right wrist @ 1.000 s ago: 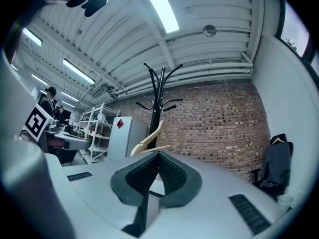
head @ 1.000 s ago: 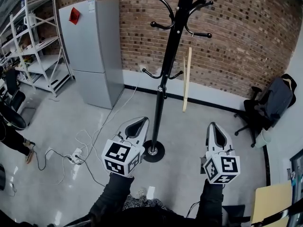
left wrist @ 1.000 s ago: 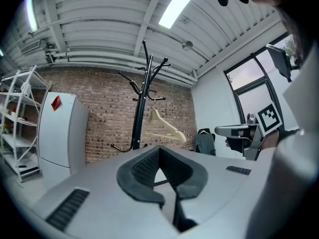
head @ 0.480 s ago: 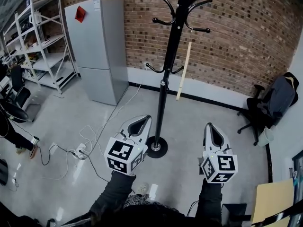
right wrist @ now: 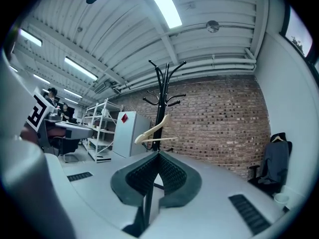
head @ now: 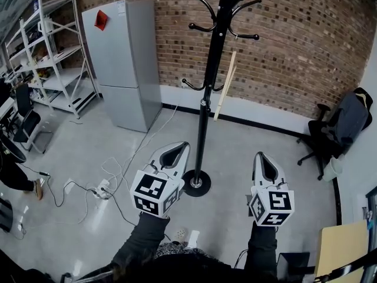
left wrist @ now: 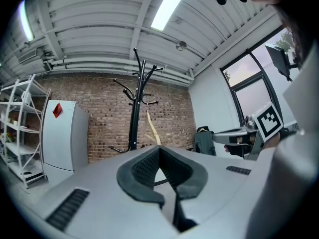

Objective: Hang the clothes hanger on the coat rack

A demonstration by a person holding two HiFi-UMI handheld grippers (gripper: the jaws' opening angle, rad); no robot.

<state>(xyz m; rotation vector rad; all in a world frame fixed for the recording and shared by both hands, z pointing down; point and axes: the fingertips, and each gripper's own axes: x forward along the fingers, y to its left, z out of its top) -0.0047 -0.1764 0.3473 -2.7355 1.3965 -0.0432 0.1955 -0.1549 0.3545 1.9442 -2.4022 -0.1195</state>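
My left gripper (head: 178,147) has its jaws pressed together with nothing between them; its own view shows the dark ribbed pads meeting at the tips. My right gripper (head: 263,155) is the same, jaws closed on each other and empty. Both point level toward the brick wall (head: 294,46), side by side and well apart, each with its marker cube nearest me.

Between them and further out stands the black coat rack (head: 206,93), its round base (head: 196,183) on the grey floor just beyond the left gripper's tips. The wooden clothes hanger (head: 225,87) is already on the rack, hanging from an upper hook on the pole's right side. It is clear of both grippers and tilts slightly, its lower end toward the pole.

Left of the rack a grey fridge (head: 123,63) stands against the wall, with white metal shelving (head: 53,58) beyond it. Cables and a power strip (head: 97,190) lie on the floor to my left. At far right sits an office chair (head: 339,128) draped with a dark jacket.
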